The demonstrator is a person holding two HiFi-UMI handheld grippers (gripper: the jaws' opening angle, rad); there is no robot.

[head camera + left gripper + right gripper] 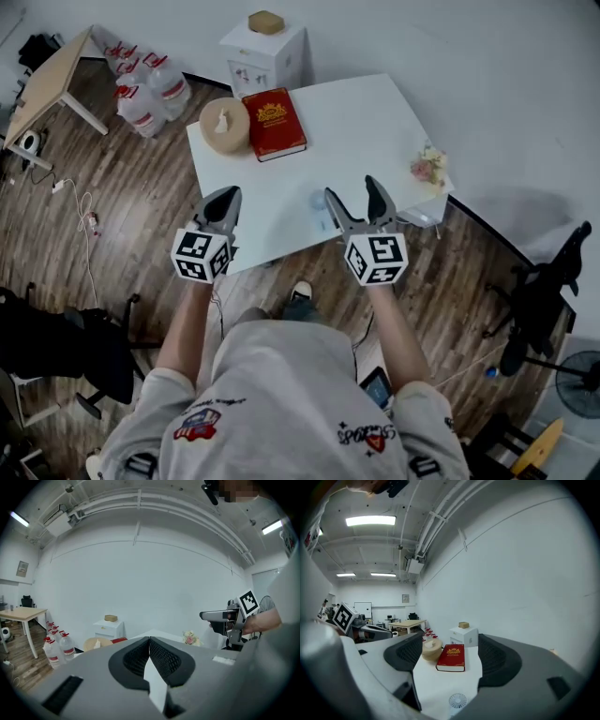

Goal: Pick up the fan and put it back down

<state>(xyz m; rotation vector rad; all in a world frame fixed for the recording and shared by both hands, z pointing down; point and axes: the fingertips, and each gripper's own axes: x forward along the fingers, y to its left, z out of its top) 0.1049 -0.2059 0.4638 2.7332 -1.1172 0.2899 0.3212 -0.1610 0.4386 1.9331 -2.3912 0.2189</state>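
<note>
- I'm holding the left gripper [228, 195] over the near edge of the white surface [356, 122], its fingers pressing together on nothing.
- I'm holding the right gripper [352, 187] alongside, its fingers spread wide and empty.
- The fan [457, 701] is resting on the surface, showing low in the gap between the right fingers.
- Farther back, a red book [273, 123] is lying just beside a round tan container [224, 126].
</note>
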